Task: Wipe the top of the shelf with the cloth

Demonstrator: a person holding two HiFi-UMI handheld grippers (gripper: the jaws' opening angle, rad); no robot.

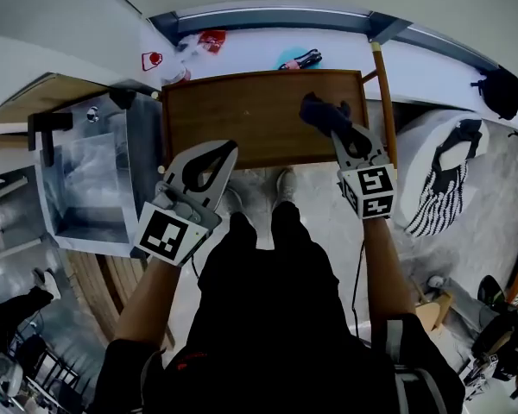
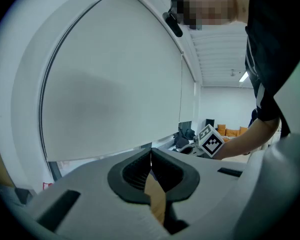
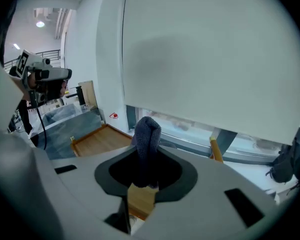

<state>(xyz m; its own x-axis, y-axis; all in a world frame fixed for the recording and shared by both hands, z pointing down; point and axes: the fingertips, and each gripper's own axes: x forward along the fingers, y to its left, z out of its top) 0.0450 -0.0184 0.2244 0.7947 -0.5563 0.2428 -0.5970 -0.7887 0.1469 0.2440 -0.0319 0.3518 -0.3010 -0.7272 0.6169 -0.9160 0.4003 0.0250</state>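
The wooden shelf top (image 1: 242, 119) lies straight ahead of me in the head view. A dark blue cloth (image 1: 321, 113) rests over its right part, and my right gripper (image 1: 338, 132) is shut on it. In the right gripper view the cloth (image 3: 147, 139) stands bunched up between the jaws, with the shelf top (image 3: 97, 140) to the left below. My left gripper (image 1: 226, 152) hovers at the shelf's near edge, left of centre, shut with nothing in it. In the left gripper view its jaws meet at the tips (image 2: 151, 151).
A clear plastic bin (image 1: 95, 179) stands left of the shelf. Behind the shelf runs a white window sill (image 1: 250, 50) with a red item (image 1: 211, 38) and a teal object (image 1: 295, 59). A white basket with a striped cloth (image 1: 445, 179) stands to the right.
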